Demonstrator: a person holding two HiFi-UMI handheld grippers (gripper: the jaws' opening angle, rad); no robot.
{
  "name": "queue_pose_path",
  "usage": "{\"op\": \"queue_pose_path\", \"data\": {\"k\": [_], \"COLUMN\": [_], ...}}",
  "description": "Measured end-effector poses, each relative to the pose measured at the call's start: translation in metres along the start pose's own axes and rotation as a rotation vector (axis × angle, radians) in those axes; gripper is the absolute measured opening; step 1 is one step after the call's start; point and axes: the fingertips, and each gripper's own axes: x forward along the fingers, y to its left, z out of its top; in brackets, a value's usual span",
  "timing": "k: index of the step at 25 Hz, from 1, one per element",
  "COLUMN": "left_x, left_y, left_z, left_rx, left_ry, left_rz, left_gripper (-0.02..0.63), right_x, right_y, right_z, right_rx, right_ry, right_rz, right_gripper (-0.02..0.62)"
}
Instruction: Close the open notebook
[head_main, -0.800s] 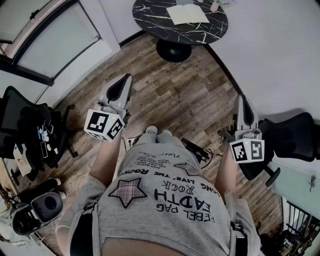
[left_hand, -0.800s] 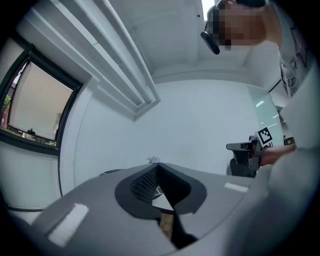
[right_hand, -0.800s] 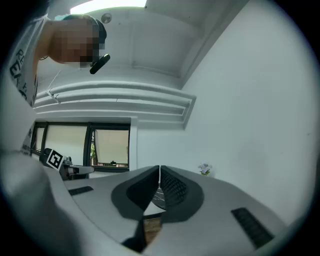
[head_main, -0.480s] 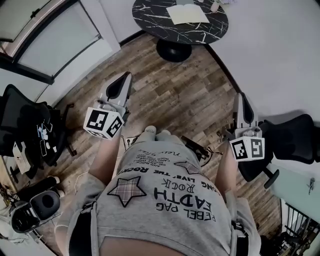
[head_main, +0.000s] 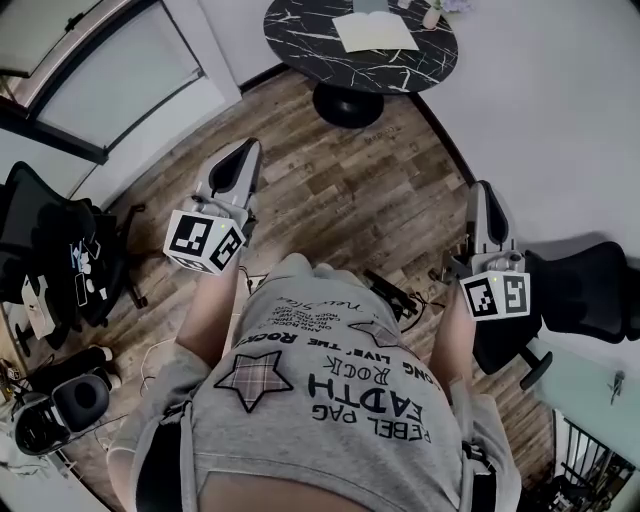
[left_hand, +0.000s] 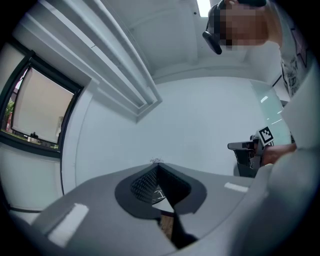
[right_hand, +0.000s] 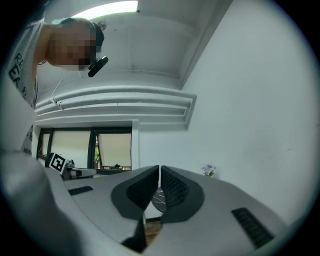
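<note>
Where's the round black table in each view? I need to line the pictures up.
Head view: round black table at top centre, notebook on it.
Left gripper view: a veined sliver in the gap between the jaws.
Right gripper view: the same sliver between the jaws.
Shared landmark: wooden floor, below the table everywhere.

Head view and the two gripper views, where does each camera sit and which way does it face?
Head view: on the person's head, looking steeply down; shows the grey T-shirt, left gripper, right gripper, wood floor, and ahead the table with the open notebook.
Left gripper view: on the left gripper, facing level at a white wall; shut jaws below, the T-shirt at right.
Right gripper view: on the right gripper, facing level at a window; shut jaws below, the T-shirt at left.
Shared: each gripper view catches the other gripper.
</note>
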Motion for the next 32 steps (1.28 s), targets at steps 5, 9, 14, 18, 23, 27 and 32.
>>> {"op": "queue_pose_path", "data": {"k": [5,9,14,18,23,27,32], "left_x": [0.012,0.025,0.052,0.079,0.121,0.154,0.189], "left_y": [0.007,0.014,0.023,0.037,0.065,0.090,0.125], "left_z": [-0.001,-0.003,-0.010,-0.013,-0.008,-0.004,-0.007], "left_rx": [-0.002,-0.004,-0.016,-0.022,-0.025,-0.023,-0.031], "left_ry": [0.004,0.005,0.006,0.007,-0.003,-0.011,-0.003], "left_rz": [0.021,0.031,0.022,0.010,-0.002,-0.013,-0.022], "left_gripper": [0.009,0.009,0.009,0.009,0.009,0.009,0.009], "right_x": [0.011,0.021,0.040,0.065,0.108,0.146,0.196], "right_y": [-0.010,-0.019,-0.035,-0.047,-0.061,-0.071,-0.073], "right_z": [-0.010,-0.016,-0.022,-0.027,-0.026,-0.027,-0.032], "right_rx": [0.020,0.023,0.027,0.028,0.025,0.024,0.027], "right_ry": [0.021,0.044,0.052,0.056,0.053,0.047,0.047], "right_rz": [0.014,0.014,0.000,-0.011,-0.020,-0.026,-0.024], "right_gripper": [0.018,0.018,0.018,0.018,0.018,0.018,0.018]}}
